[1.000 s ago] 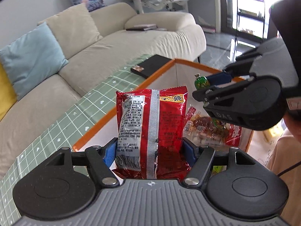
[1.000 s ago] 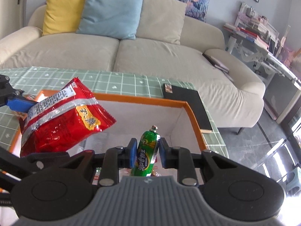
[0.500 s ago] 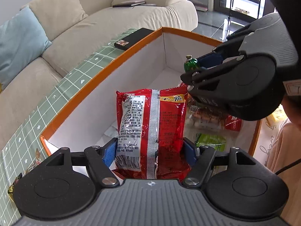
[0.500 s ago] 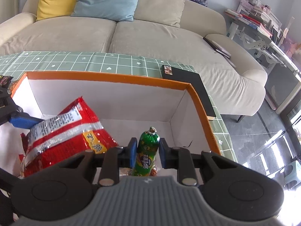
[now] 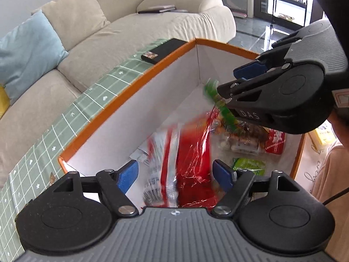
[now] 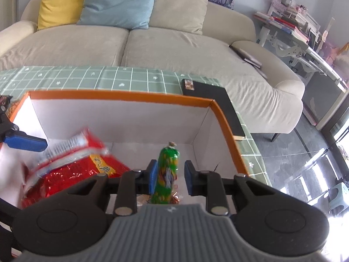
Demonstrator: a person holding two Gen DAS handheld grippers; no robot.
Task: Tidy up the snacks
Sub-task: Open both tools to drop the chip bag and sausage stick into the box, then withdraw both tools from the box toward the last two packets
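Red bag (image 5: 192,163) in orange-rimmed box (image 5: 130,87), between left fingers (image 5: 127,178) just spread wide, right fingers (image 6: 188,181) loose around green packet (image 6: 166,174)

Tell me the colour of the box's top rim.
Orange, over white inner walls; the box rim shows best in the right wrist view.

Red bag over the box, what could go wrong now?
The left gripper has just been opening, and the blurred red bag between its pads is likely falling: it could crush the snacks already in the box. The green packet looks loose in the right gripper and might tumble out crooked.
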